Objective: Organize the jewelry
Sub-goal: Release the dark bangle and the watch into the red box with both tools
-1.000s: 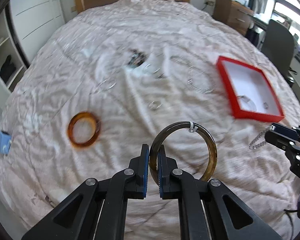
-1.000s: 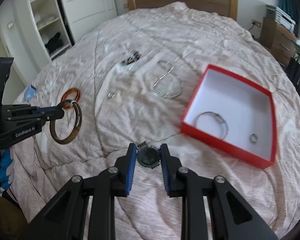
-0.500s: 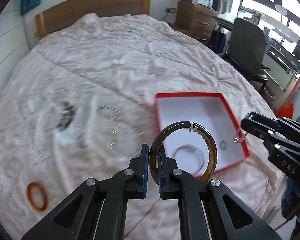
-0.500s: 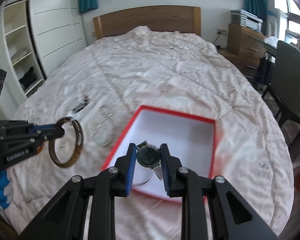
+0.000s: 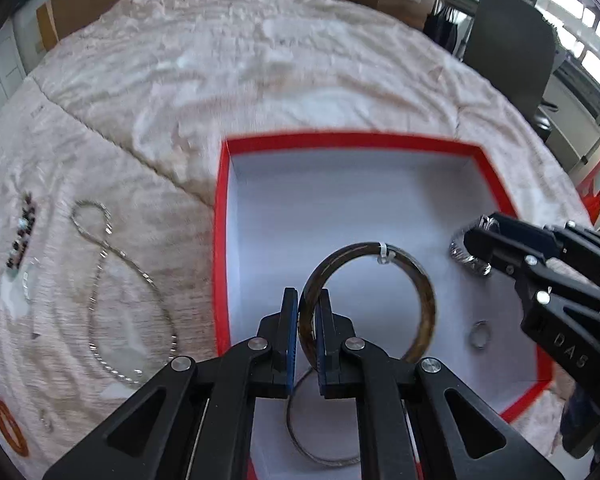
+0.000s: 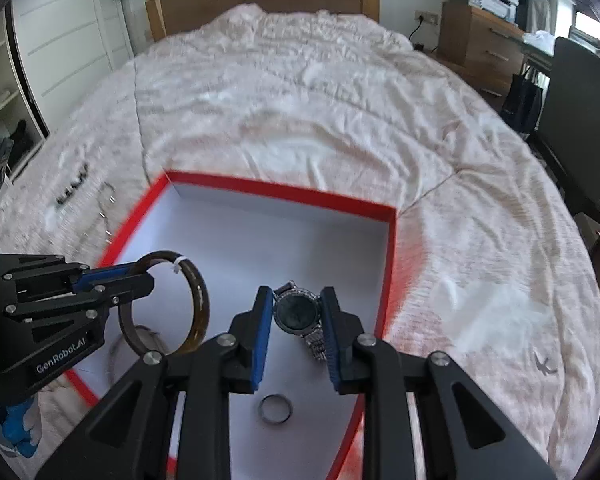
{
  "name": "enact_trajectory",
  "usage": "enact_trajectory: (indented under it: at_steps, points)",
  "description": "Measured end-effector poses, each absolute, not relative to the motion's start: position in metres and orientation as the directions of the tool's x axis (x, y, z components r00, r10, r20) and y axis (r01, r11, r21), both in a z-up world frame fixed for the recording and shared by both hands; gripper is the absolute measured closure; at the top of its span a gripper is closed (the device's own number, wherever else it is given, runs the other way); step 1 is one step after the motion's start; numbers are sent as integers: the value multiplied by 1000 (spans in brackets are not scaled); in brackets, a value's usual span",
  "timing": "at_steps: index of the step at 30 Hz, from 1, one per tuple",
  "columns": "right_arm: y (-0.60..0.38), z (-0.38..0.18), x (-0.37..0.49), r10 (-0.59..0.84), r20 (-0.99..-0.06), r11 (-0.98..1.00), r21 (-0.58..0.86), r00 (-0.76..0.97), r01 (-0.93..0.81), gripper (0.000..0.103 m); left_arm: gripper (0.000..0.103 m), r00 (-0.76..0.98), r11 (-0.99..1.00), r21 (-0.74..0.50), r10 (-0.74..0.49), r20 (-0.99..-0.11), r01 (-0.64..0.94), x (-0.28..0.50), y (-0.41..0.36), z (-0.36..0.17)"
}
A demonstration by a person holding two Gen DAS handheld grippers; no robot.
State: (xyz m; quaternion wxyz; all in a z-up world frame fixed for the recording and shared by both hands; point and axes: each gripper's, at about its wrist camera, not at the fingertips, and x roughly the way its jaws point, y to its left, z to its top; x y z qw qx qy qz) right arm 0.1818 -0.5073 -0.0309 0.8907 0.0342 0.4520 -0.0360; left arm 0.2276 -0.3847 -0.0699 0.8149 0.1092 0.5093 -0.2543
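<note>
A red box with a white inside (image 5: 352, 138) (image 6: 284, 190) lies on the bed. My left gripper (image 5: 307, 312) is shut on a brown tortoiseshell bangle (image 5: 426, 300) and holds it above the box; the bangle also shows in the right wrist view (image 6: 200, 308). My right gripper (image 6: 296, 312) is shut on a silver watch with a dark face (image 6: 296, 312) over the box; the watch shows in the left wrist view (image 5: 466, 254). In the box lie a thin silver bangle (image 5: 300, 440) and a small ring (image 5: 479, 334) (image 6: 275, 408).
On the bedspread left of the box lie a silver chain necklace (image 5: 112, 276), a dark beaded piece (image 5: 22, 236) and an orange bangle (image 5: 9, 426). A black chair (image 6: 580, 92) and a wooden dresser (image 6: 476, 40) stand right of the bed.
Both grippers have moved right and down over the red box, each still holding its piece. The box now fills the middle of both views.
</note>
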Motion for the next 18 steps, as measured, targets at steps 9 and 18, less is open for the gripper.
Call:
enact_trajectory:
  at_steps: [9,18]
  points:
    - [-501,-50,192,-63,-830,998,-40,554,55,79,93,376,857,-69,-294,-879,511,226,-381,-78]
    - [-505,-31,177,-86,-810,995,-39,580,93,68,72,401,857,-109,-344,-849,504,223,-372,-59]
